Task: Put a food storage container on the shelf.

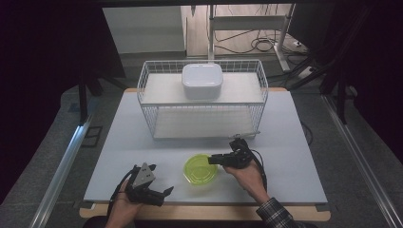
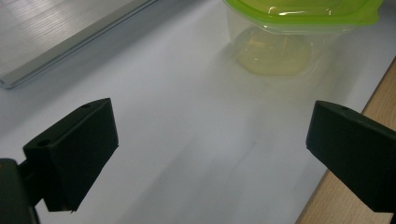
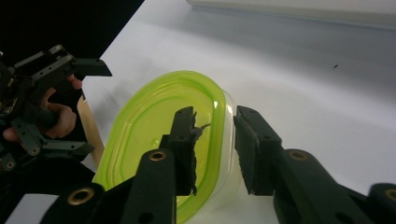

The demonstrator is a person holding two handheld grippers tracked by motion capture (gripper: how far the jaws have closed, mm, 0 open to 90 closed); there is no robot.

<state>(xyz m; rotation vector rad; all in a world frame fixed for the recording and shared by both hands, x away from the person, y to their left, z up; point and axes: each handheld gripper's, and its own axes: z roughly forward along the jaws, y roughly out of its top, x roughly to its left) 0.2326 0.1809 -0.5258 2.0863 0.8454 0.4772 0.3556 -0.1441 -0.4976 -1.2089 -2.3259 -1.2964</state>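
Observation:
A clear tub with a lime-green lid [image 1: 199, 170] stands on the white table [image 1: 285, 142], near the front and just right of centre. My right gripper [image 1: 212, 160] reaches in from the right and straddles the tub's right rim. In the right gripper view the tub [image 3: 149, 121] has one jaw over its lid and the other outside its clear wall; a gap still shows, so the right gripper [image 3: 215, 128] is open around the rim. My left gripper [image 1: 164, 195] rests at the front left, open and empty. In the left gripper view its jaws [image 2: 210, 135] point at the tub [image 2: 280, 42].
A white wire rack [image 1: 202, 102] with two shelves stands at the back of the table, and a white lidded box [image 1: 202, 80] sits on its top shelf. The table's wooden front edge [image 1: 204, 211] runs just below both hands. Bare tabletop lies to the left and right.

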